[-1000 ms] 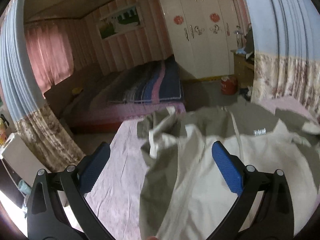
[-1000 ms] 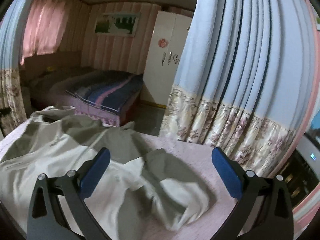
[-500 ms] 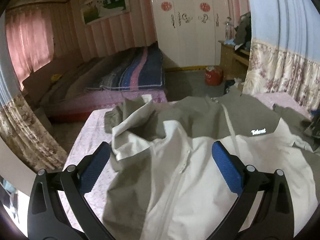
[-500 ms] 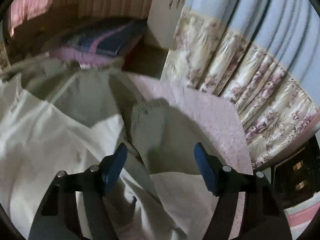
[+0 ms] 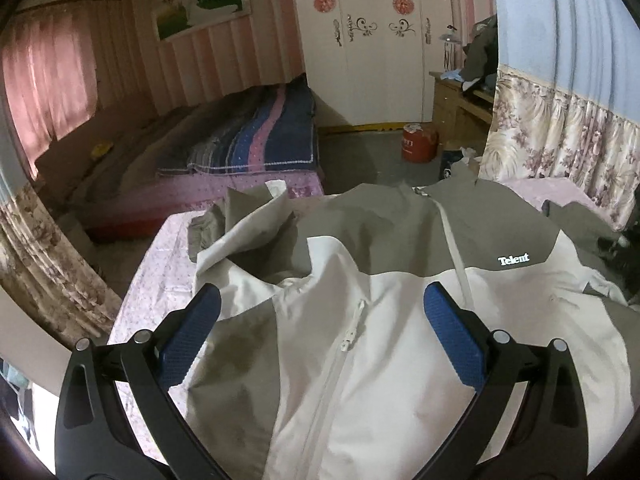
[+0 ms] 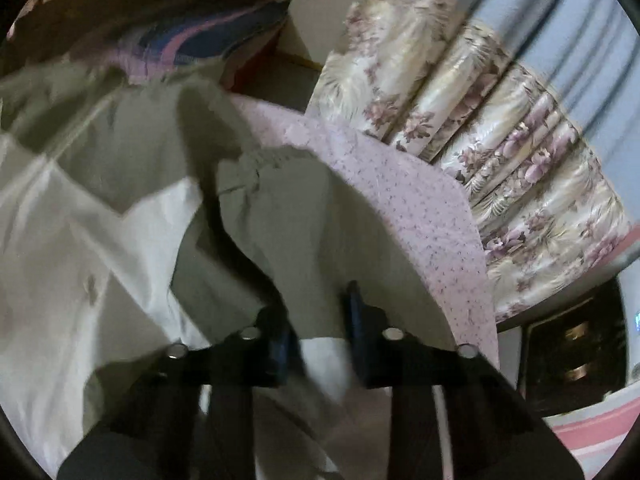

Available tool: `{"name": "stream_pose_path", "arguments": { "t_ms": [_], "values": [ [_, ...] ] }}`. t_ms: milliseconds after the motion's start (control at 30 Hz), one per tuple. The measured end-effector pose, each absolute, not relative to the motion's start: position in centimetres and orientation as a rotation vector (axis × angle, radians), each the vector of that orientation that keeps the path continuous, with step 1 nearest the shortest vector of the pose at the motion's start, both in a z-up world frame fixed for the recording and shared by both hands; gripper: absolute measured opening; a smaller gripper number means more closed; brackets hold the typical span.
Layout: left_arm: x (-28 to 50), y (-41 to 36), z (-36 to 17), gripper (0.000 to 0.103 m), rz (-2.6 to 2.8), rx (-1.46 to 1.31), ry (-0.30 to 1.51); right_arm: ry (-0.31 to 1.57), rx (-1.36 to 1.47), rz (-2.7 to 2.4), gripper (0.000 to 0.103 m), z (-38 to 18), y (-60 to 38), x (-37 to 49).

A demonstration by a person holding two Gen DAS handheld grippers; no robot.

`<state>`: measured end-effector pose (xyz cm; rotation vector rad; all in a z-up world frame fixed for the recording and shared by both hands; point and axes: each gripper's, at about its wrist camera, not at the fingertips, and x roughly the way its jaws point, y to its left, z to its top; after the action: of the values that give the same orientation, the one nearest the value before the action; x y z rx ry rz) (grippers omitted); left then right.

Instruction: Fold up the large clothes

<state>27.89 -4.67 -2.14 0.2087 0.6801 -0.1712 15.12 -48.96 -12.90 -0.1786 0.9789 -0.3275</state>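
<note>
A bed (image 5: 224,148) stands against the pink-striped wall (image 5: 208,76), with a striped blanket (image 5: 264,140) of navy, blue and pink lying on it. A framed picture (image 5: 202,8) hangs on the wall above. To its left hangs a pink curtain (image 5: 44,76). A white wardrobe (image 5: 368,48) with red and gold ornaments fills the far corner. On the floor before it stands a red bucket (image 5: 418,142), just beside a wooden desk (image 5: 456,100) piled with things. A blue curtain (image 6: 552,24) with a floral hem hangs at the right. A pink speckled sheet (image 6: 404,184) covers the near surface.
</note>
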Motion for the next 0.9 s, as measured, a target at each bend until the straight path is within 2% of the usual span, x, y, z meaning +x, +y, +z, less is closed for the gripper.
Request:
{"name": "stream_pose_path", "arguments": {
  "t_ms": [233,433,500,567,700,733,833,867,900],
  "values": [
    [27.4,-2.6,-1.7,0.100,-0.180,0.228,0.681,0.703,0.037,-0.230,0.013,-4.4,-48.8,12.6],
    [27.0,0.5,-1.1,0.100,-0.159,0.212,0.670,0.487,0.121,-0.006,0.013,3.5,-42.0,12.8],
    [26.6,1.5,-0.9,0.100,-0.143,0.211,0.654,0.467,0.133,0.111,0.013,4.3,-38.6,14.0],
    [26.2,2.8,-0.6,0.100,-0.125,0.203,0.649,0.564,0.118,0.235,0.014,2.4,-35.0,16.6],
    [25.2,5.1,-0.1,0.100,-0.087,0.194,0.649,0.904,0.027,0.332,0.032,-5.8,-29.2,20.5],
    [24.9,5.4,0.1,0.100,-0.081,0.197,0.648,0.971,0.004,0.328,0.033,-7.6,-28.5,20.7],
    [24.0,5.6,0.5,0.100,-0.072,0.212,0.643,0.975,-0.007,0.319,0.038,-8.2,-28.8,19.4],
    [23.8,5.4,0.6,0.100,-0.075,0.213,0.645,0.960,0.006,0.316,0.047,-7.6,-29.2,19.0],
    [23.7,4.9,0.6,0.100,-0.080,0.213,0.655,0.932,0.024,0.311,0.064,-6.7,-30.2,18.6]
  ]
}}
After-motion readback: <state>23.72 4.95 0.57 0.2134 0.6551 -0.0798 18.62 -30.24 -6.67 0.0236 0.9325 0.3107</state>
